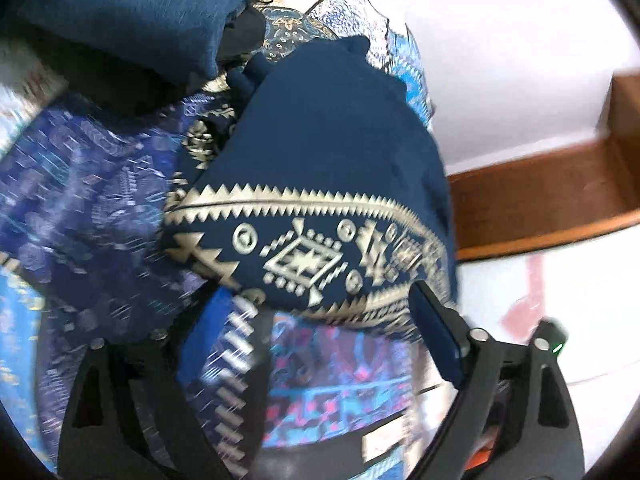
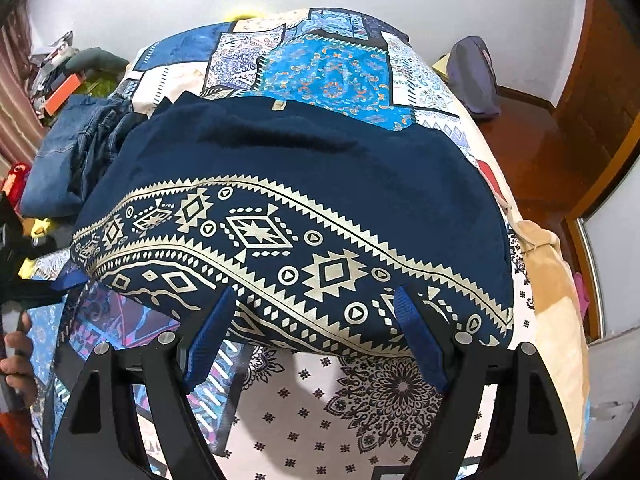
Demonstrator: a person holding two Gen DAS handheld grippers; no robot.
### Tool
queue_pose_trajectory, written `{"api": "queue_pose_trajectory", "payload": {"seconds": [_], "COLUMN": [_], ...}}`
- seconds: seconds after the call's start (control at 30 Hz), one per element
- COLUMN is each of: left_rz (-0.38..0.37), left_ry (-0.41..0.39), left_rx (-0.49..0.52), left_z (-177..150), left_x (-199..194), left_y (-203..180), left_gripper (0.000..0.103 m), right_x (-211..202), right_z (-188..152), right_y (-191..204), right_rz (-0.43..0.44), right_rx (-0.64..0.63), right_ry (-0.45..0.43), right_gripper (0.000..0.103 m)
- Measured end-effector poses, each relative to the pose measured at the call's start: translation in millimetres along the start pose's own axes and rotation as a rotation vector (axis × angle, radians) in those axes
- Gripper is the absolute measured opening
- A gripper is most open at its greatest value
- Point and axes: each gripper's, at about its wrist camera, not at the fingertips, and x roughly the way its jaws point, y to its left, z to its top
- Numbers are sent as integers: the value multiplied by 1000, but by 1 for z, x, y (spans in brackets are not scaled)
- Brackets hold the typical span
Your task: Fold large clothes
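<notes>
A navy garment [image 2: 304, 184] with a gold geometric border lies folded on the patchwork bedspread [image 2: 328, 68]. It also shows in the left wrist view [image 1: 328, 152], blurred. My right gripper [image 2: 316, 332] is open, its blue pads [image 2: 420, 344] straddling the garment's near border edge without holding it. My left gripper [image 1: 320, 320] is open at the garment's near edge, its right pad [image 1: 436, 340] beside the border. The left gripper's other pad [image 1: 208, 328] is blurred.
A pile of denim clothes [image 2: 76, 148] lies left of the garment. A dark blue pillow [image 1: 132, 12] sits at the far end in the left view. A grey bag [image 2: 476, 76] and a wooden floor [image 2: 528, 148] are to the right. A beige blanket [image 2: 556, 300] hangs at the bed's right edge.
</notes>
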Motion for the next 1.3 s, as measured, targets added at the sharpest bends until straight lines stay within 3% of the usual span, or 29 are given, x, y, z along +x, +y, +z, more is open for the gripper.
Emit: {"api": "queue_pose_trajectory", "payload": {"seconds": [0.17,0.5,0.57,0.63,0.67,0.73,0.77,1.0,1.1,1.2,1.3], "left_rz": [-72,101,107,130,151,213,207,167,130,162,226], "left_ry": [-52,-184,-197,-213,-225,-273,-299,-407,-485,-566,-631], "left_rx": [-89,21,5,-29,-39,-28,-20,159,228,298,362], "left_z": [15,37,48,52,55,59,57,45,37,30,21], "left_x": [13,39,43,47,48,37,31,-18,-56,-95,-121], "left_y": [12,-28,-31,-26,-26,-28,-31,-92,-117,-132,-141], "left_gripper": [90,90,83,57,36,17,13,10,9,9,9], "right_x": [4,17,14,10,7,2,-2,-22,-23,-15,11], "right_z": [4,10,9,9,9,10,10,20,30,39,44], "right_y": [1,4,5,6,7,8,9,22,34,52,89], "right_rz": [5,-13,-8,-7,-13,-26,-33,-46,-7,61,132], "right_rx": [20,33,27,15,11,6,4,-26,-10,16,-18], "right_ry": [-2,21,21,22,20,17,14,-36,-56,-67,-24], "right_gripper": [78,78,78,78,78,78,78,78,78,78,78]}}
